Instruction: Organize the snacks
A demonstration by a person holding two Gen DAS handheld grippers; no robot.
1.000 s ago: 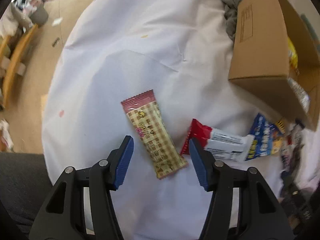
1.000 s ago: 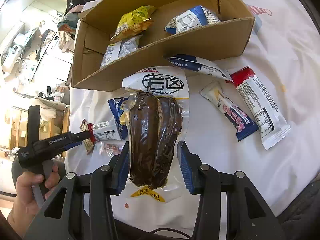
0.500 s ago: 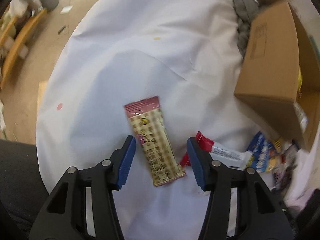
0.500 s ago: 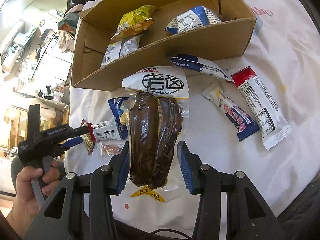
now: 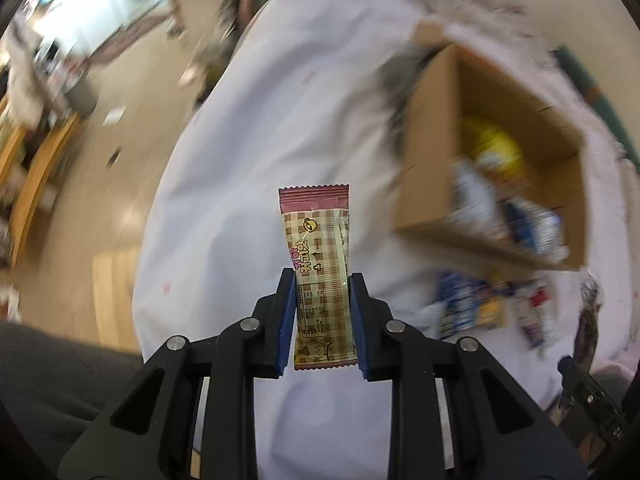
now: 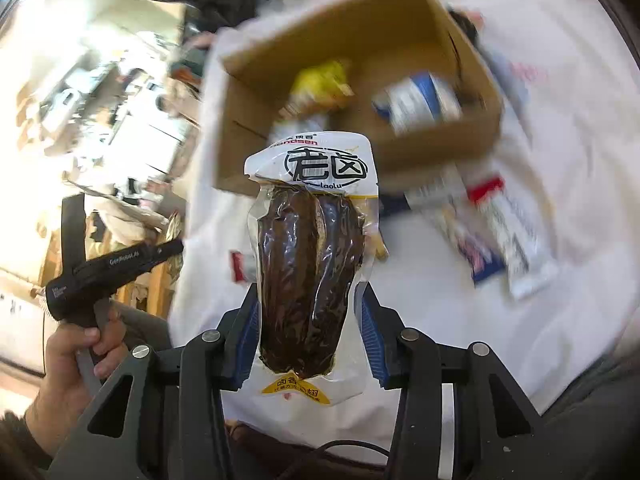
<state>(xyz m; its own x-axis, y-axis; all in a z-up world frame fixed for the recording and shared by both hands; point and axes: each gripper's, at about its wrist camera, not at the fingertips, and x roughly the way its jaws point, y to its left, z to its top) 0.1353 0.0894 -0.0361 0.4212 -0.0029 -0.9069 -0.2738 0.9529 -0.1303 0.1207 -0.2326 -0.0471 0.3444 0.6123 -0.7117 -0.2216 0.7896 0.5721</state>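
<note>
My left gripper (image 5: 322, 280) has a checkered beige snack bar with a maroon top (image 5: 316, 232) between its blue pads. Its jaws are closing on the bar, which hangs upright above the white cloth. My right gripper (image 6: 308, 292) is shut on a clear pouch of dark brown food with a white label (image 6: 312, 232), also lifted. The open cardboard box (image 5: 428, 160) (image 6: 432, 148) lies ahead of both, with a yellow bag (image 6: 320, 80) and blue-white packets inside. A hand (image 6: 76, 344) holds the left tool's handle at the left of the right wrist view.
Loose packets lie on the white cloth (image 6: 580, 160) right of the pouch: a red-and-white one (image 6: 508, 232) and a blue one (image 6: 480, 260). Blurred packets (image 5: 480, 304) sit below the box. The table's edge and wooden floor (image 5: 120, 160) are to the left.
The left jaws have come together on the checkered bar and lifted it off the cloth. The right gripper has risen with the pouch, and the box now sits lower in both views.
</note>
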